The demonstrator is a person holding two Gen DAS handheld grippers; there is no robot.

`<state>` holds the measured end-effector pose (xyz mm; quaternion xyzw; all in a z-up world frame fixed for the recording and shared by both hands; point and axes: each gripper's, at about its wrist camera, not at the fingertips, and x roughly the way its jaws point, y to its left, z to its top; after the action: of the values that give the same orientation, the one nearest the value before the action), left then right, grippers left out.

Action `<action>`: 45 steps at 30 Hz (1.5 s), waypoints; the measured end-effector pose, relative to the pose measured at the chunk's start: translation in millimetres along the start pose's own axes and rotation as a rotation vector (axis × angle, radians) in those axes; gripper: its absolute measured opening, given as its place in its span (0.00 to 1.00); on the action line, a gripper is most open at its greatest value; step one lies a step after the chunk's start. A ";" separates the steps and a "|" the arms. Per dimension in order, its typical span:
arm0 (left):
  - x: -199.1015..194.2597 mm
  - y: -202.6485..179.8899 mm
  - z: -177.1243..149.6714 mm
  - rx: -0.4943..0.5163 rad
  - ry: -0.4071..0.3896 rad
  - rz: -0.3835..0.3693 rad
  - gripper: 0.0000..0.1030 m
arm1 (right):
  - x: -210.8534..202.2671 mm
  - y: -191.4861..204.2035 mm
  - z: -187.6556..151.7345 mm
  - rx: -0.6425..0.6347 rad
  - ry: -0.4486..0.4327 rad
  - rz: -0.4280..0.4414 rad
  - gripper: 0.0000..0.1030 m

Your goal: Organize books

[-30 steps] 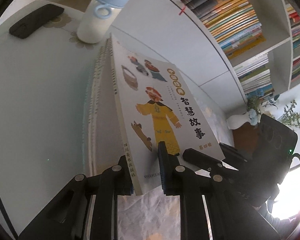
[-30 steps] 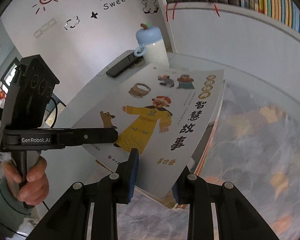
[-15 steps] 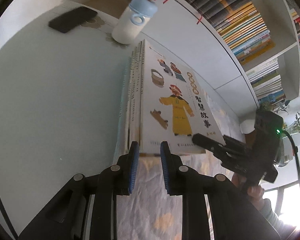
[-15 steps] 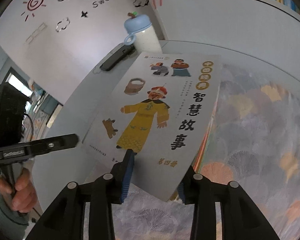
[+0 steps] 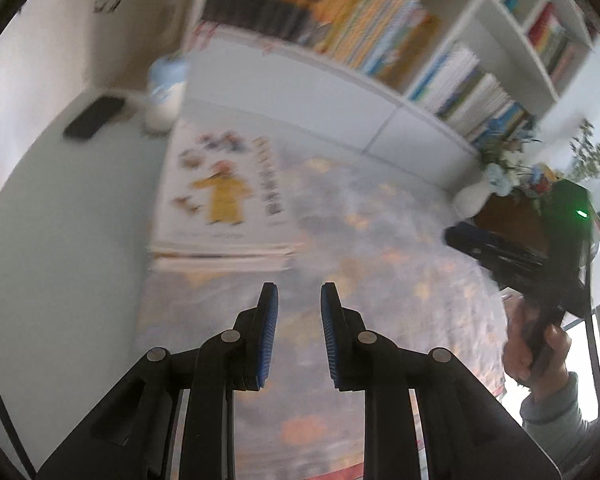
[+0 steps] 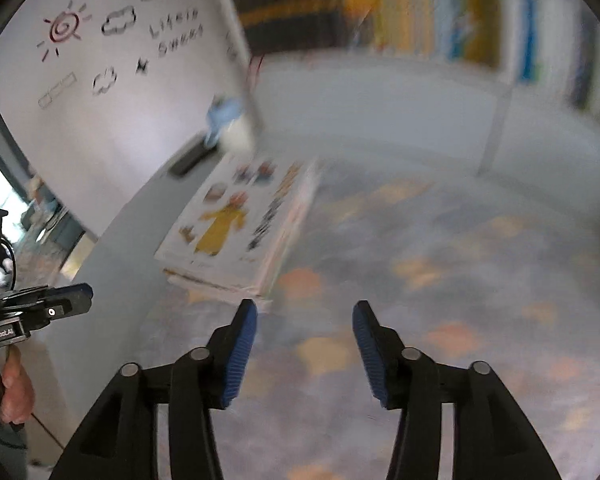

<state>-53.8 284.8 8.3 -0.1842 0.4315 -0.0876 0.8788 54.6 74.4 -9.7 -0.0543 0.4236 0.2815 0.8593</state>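
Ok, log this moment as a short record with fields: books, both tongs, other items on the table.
books: one stack lying flat on the table, yellow-robed figure on the top cover
left tongs: narrow gap, nothing between the pads
right tongs: opening, nothing between the pads
other items: blue-capped bottle and dark phone-like slab beyond the stack

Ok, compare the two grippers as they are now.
The left gripper has a narrow gap between its pads; the right gripper stands clearly wider, its jaws opening. The left gripper hangs nearer the book stack, the right gripper off its corner. Both have blue pads, hold nothing and hover over the patterned cloth.
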 end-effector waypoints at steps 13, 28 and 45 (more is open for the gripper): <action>-76.4 -210.0 15.1 0.156 -0.308 0.064 0.29 | -273.8 -81.0 -52.5 0.144 -0.526 -0.311 0.80; -64.6 -299.8 -15.9 0.181 -0.339 0.080 0.29 | -352.6 -128.7 -92.2 0.298 -0.604 -0.324 0.80; -57.7 -271.1 13.2 0.136 -0.248 -0.069 0.32 | -352.3 -101.2 -89.4 0.287 -0.596 -0.415 0.83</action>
<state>-77.4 57.6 165.8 -0.1483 0.3061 -0.1232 0.9323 -124.2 -194.1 186.0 0.0659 0.1704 0.0432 0.9822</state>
